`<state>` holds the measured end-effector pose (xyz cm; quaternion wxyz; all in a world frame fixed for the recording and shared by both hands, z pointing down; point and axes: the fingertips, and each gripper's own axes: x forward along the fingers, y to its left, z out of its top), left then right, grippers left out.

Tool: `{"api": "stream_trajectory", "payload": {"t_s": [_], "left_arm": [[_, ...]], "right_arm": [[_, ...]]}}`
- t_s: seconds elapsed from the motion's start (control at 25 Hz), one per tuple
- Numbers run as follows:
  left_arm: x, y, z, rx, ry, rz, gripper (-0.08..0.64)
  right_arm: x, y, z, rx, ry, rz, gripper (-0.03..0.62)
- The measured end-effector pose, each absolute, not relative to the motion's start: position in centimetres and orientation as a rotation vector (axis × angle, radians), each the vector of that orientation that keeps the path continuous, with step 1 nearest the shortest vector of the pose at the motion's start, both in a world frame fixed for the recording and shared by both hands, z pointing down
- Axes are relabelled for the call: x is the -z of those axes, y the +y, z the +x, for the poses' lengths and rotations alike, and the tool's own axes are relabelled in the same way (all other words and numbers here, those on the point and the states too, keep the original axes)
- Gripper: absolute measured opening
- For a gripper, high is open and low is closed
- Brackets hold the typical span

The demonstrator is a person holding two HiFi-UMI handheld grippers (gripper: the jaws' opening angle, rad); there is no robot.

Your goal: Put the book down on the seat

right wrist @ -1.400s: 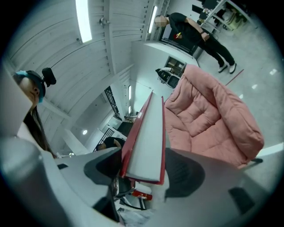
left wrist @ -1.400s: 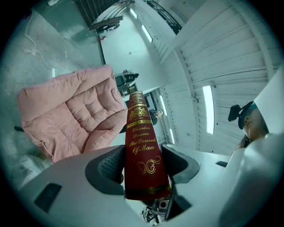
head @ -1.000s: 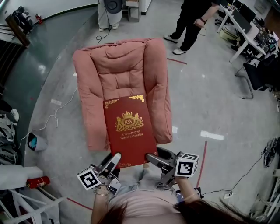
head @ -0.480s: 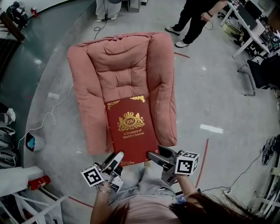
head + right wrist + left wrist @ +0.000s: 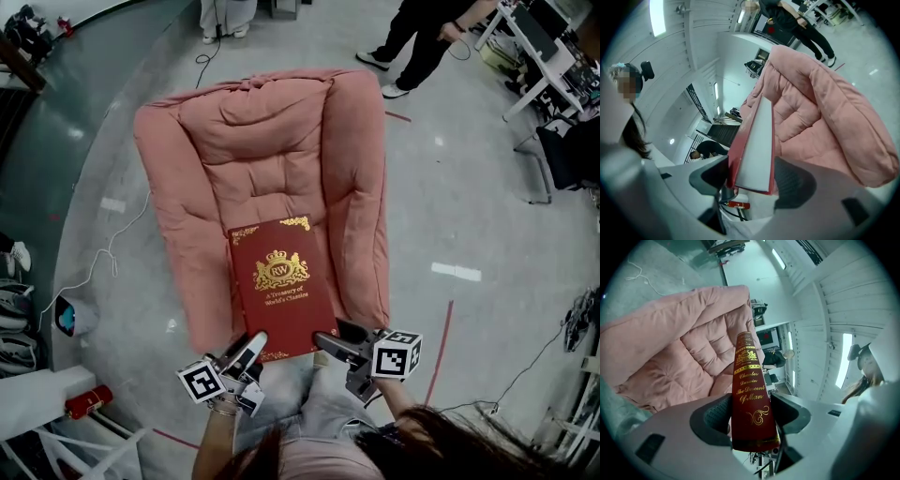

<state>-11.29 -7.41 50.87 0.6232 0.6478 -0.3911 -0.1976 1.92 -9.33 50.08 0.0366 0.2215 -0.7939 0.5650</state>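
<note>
Change: over the last second the pink cushioned seat (image 5: 262, 159) has grown and slid nearer in the head view, and we have carried the red hardback book (image 5: 281, 286) further in over its front edge.
Book now: cover up, far edge over the middle of the seat cushion, near edge at the seat's front edge, between the two armrests.
Left gripper (image 5: 251, 342): still pinching the book's near left corner, with the gilt spine (image 5: 749, 394) between its jaws.
Right gripper (image 5: 328, 339): likewise clamped on the near right corner, with the page block (image 5: 757, 150) between its jaws.
Contact: we cannot tell whether the book's underside touches the cushion yet.
Meaning: we judge the approach is nearly finished. What remains is to lower the book flat and let both grips go.
Risk: if we release it this near the front edge, it could tip off.
</note>
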Motion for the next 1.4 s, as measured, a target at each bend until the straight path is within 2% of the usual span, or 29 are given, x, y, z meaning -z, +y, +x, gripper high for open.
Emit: {"api": "stream_trajectory", "payload": {"t_s": [0.44, 1.4], "left_arm": [[-56.2, -9.1, -11.3, 0.390, -0.883, 1.464, 0.256], [-66.4, -12.5, -13.3, 0.372, -0.878, 1.361, 0.258]], "right_arm": [[-55.5, -11.0, 2.0, -1.674, -2.366, 0.700, 0.299], [-65.0, -14.5, 0.2, -1.756, -2.246, 0.804, 0.299]]}}
